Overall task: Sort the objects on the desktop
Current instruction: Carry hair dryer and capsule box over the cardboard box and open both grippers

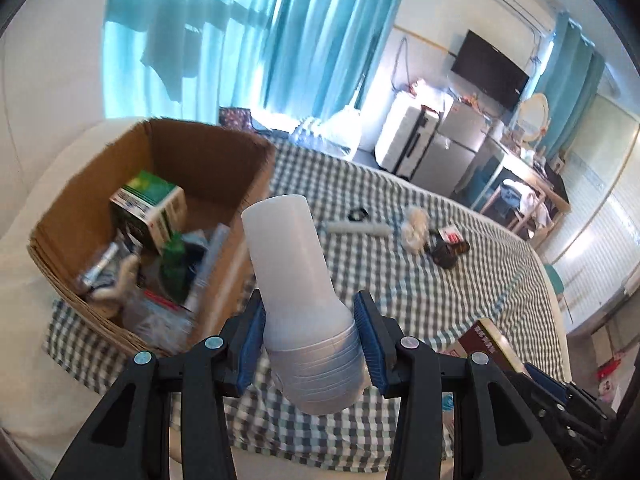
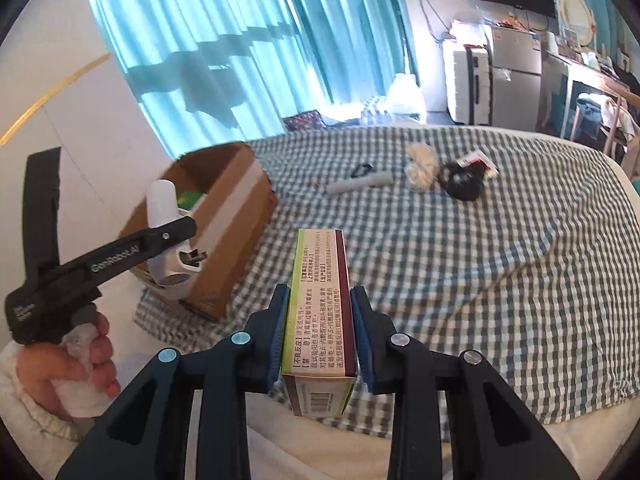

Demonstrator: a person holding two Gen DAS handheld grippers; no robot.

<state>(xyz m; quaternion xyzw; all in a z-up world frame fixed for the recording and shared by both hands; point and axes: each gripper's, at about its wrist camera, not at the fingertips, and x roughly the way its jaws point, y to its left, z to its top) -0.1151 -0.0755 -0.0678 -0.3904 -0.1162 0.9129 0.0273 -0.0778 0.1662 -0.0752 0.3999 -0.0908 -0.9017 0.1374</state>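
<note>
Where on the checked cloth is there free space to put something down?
The checked cloth is bare on the near and right side, in front of the grey tube and black bundle. Crowded: the cardboard box and the far row of small things.

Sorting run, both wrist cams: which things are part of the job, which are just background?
In play:
- white plastic bottle, clamped in left gripper
- printed medicine carton, clamped in right gripper
- brown cardboard box, already part full
- grey tube, cream yarn bundle, black pouch, on the checked cloth

Background:
- teal curtains
- wall TV
- fridge
</note>
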